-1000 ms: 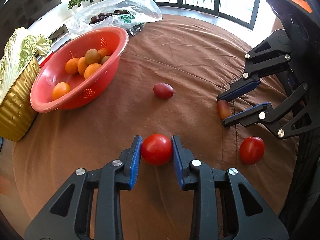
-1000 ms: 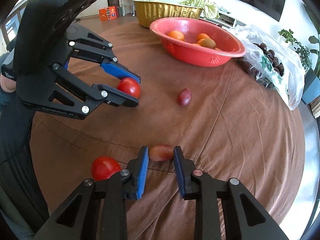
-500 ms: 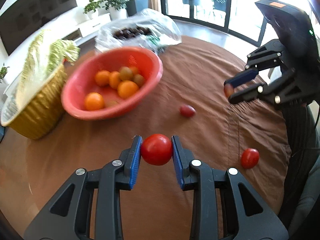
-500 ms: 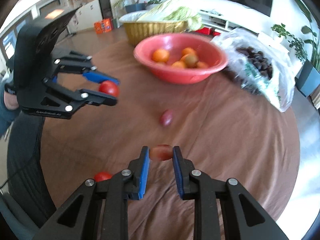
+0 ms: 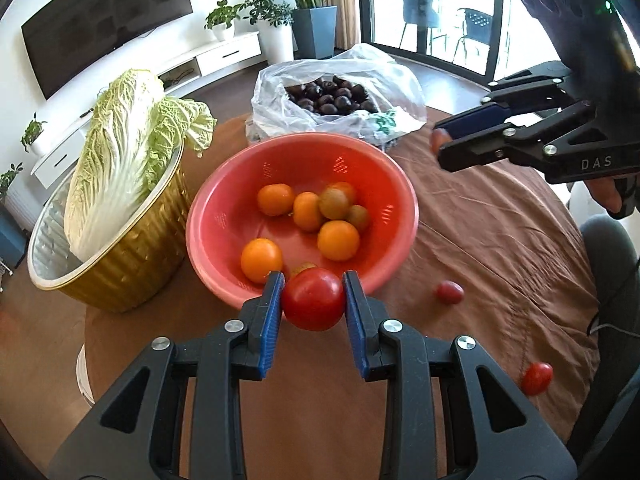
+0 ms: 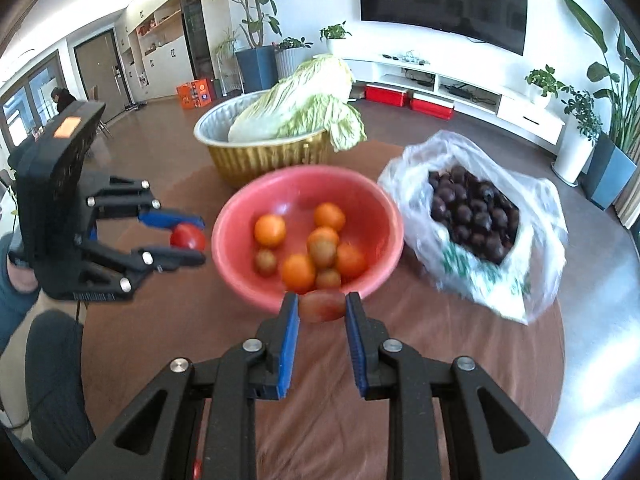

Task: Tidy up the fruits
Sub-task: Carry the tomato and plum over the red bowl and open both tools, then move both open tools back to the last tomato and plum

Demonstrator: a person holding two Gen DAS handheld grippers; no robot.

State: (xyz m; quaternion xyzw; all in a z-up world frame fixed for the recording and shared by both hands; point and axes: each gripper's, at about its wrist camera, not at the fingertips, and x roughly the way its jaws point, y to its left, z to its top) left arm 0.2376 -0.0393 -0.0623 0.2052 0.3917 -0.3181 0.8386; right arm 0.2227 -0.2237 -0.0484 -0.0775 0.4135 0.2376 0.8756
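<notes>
Both claws were in the carrying step: the left gripper (image 5: 313, 300) clamped a round red tomato (image 5: 313, 299), the right gripper (image 6: 322, 307) a small oblong reddish tomato (image 6: 322, 306), each held just short of the red plastic colander bowl (image 5: 400, 184). Next, I judged, each needed moving over the rim, then opening.

Bright daylight from windows, fisheye-bent edges, dark corners, right view motion-blurred

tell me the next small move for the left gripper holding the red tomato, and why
Probably ease the left gripper forward over the red basin and open it there. The red tomato is clamped between its pads just short of the near rim, and the basin already holds the small orange fruits.
</notes>
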